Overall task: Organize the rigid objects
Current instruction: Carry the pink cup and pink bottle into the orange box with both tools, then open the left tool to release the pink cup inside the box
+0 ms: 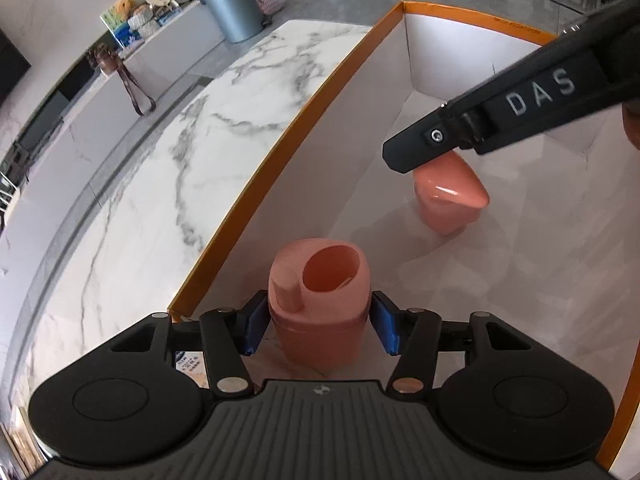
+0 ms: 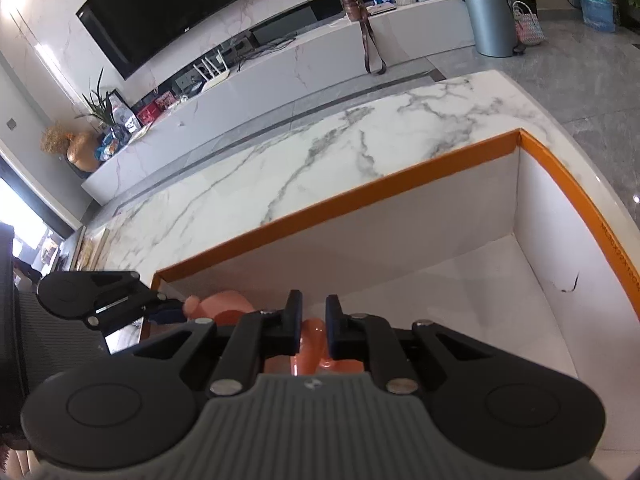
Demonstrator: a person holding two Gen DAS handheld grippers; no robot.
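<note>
1. The pink cup (image 1: pixel 320 300) stands upright in the box (image 1: pixel 304 116), near its orange-rimmed wall, mouth up and tipped slightly away from the camera.
2. The left gripper (image 1: pixel 318 322) straddles it, blue pads (image 1: pixel 254 326) spread; a narrow gap shows at each side.
3. The second pink piece (image 1: pixel 450 192) stands deeper in the box, its top slanted.
4. The right gripper (image 2: pixel 313 330) pinches its glossy top, jaws nearly together; most of the piece is hidden.

Two pink cups (image 1: pixel 320 300) (image 1: pixel 450 196) inside one orange-rimmed box (image 1: pixel 280 136). One marble table (image 1: pixel 160 168). Two grippers (image 1: pixel 318 322) (image 2: pixel 312 330). One grey bin (image 1: pixel 232 6), one television (image 2: pixel 172 8).
</note>
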